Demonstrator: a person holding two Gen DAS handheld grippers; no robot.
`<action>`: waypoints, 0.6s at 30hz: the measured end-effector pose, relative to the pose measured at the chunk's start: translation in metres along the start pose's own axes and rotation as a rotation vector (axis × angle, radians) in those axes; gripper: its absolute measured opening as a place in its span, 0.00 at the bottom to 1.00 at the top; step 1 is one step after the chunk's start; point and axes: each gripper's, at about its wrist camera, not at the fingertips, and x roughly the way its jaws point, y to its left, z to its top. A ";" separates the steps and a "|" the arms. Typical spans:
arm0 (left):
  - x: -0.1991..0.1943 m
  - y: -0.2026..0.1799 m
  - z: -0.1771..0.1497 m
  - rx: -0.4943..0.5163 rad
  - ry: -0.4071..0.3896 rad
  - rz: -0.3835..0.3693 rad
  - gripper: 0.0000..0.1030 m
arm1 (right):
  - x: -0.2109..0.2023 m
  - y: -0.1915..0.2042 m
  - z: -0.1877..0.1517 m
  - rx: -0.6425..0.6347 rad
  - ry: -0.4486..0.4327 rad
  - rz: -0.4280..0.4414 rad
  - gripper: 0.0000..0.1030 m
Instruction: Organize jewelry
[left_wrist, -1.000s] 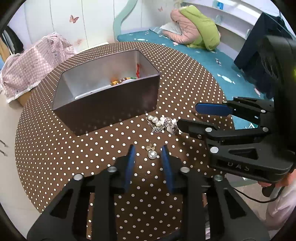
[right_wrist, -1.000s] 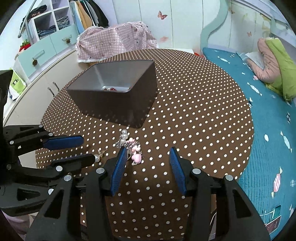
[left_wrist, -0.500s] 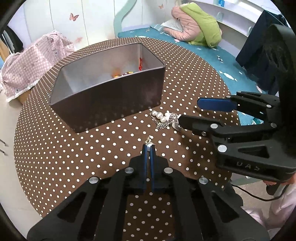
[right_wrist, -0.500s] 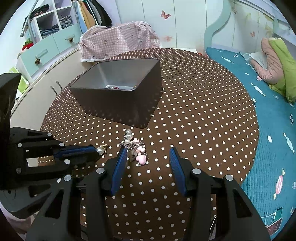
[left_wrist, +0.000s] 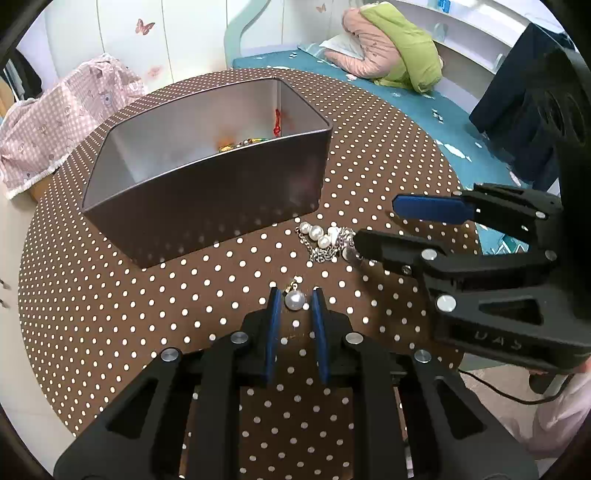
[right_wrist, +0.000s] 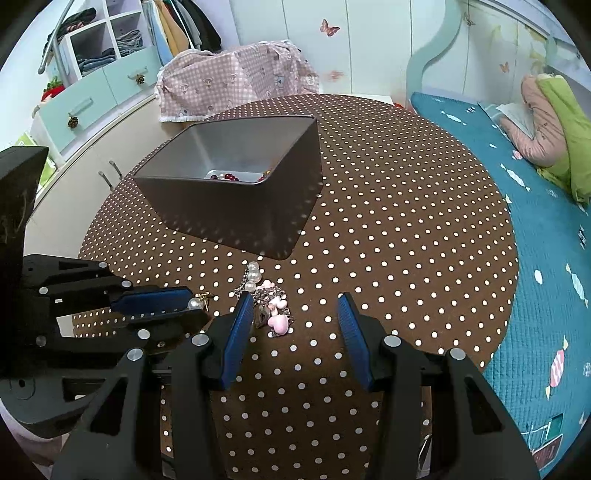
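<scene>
A pearl earring (left_wrist: 294, 299) with a small gold clasp lies on the dotted table between the tips of my left gripper (left_wrist: 294, 300), whose jaws stand a little apart around it. It also shows in the right wrist view (right_wrist: 196, 302). A pearl and chain piece with pink hearts (right_wrist: 266, 302) lies just ahead of my right gripper (right_wrist: 295, 314), which is open and empty; it also shows in the left wrist view (left_wrist: 325, 242). A dark metal box (left_wrist: 207, 199) holding some jewelry stands behind.
The round table (right_wrist: 406, 229) has a brown cloth with white dots. A bed with teal cover (right_wrist: 546, 258) lies to the right. A pink checked cloth (right_wrist: 236, 85) covers something behind the table. Cabinets (right_wrist: 92, 103) stand at the left.
My left gripper was open a second ago, shut on the pearl earring half a second ago, and now stands slightly open around it. The right gripper has barely moved.
</scene>
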 end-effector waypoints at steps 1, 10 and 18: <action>0.000 0.000 0.000 -0.006 -0.001 0.003 0.15 | 0.000 -0.001 0.000 0.000 0.001 -0.001 0.44; -0.012 0.012 -0.001 -0.031 -0.034 0.009 0.11 | 0.004 0.009 0.005 -0.036 -0.004 0.037 0.44; -0.026 0.035 -0.004 -0.091 -0.063 0.030 0.11 | 0.027 0.027 0.015 -0.085 0.028 0.035 0.33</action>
